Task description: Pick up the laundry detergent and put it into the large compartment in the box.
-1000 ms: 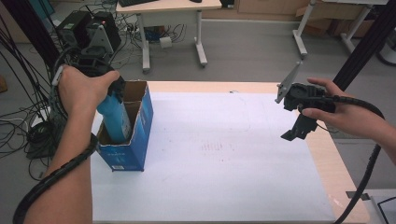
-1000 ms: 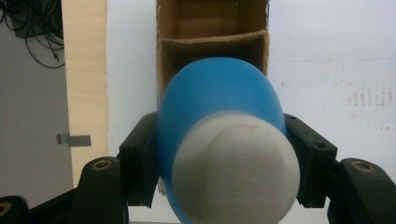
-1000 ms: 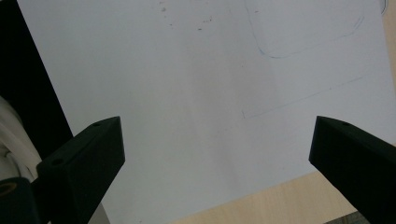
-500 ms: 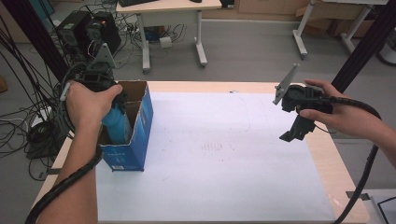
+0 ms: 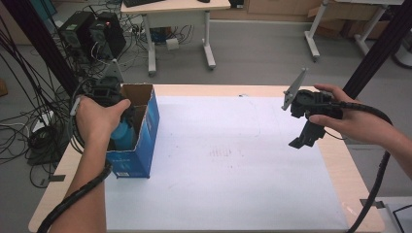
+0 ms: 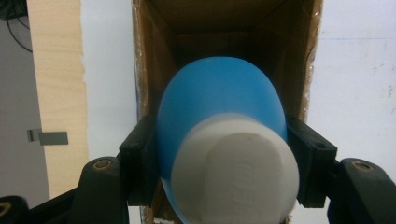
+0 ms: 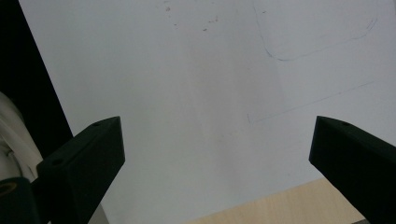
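Higher now, white-capped blue bottle point(image 6: 219, 116) in left claw point(image 6: 219, 161).

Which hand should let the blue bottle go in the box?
Probably the left: the left gripper grips the blue bottle over the open cardboard box. The right gripper is open, far off.

Box point(image 5: 141, 141) at counter's point(image 5: 233, 90) left edge, on the paper sheet point(image 5: 228, 165). Bottle point(image 6: 219, 102) inside it, clamped between left tongs point(image 6: 224, 163). Right tongs point(image 5: 305, 141) way over by the right edge, spread wide above the sheet.
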Demonstrator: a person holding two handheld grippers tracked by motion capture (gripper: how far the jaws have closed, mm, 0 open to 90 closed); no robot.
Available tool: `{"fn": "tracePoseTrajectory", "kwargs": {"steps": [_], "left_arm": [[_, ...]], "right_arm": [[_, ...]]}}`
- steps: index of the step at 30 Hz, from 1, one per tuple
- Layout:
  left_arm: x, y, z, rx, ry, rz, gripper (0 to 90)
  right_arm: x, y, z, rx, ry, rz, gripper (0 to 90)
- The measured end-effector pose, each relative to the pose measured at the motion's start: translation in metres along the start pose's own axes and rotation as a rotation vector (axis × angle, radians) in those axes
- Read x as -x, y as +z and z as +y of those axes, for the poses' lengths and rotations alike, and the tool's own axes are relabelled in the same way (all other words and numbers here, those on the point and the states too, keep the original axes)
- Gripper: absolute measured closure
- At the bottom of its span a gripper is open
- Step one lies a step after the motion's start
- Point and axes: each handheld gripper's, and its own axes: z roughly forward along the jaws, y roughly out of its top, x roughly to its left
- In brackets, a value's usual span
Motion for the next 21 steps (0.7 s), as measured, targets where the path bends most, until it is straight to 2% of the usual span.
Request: {"fn": "tracePoseTrajectory", "kwargs": {"steps": [9, 21], "left_arm": [[0.000, 0.014, 0.001, -0.012, 0.002, -0.011, 37.9], [0.003, 0.025, 0.005, -0.023, 0.008, -0.009, 38.0]], "right_arm": [[0.001, 0.003, 0.001, -0.008, 0.003, 0.006, 3.3], [0.004, 0.008, -0.001, -0.009, 0.009, 0.013, 3.3]]}}
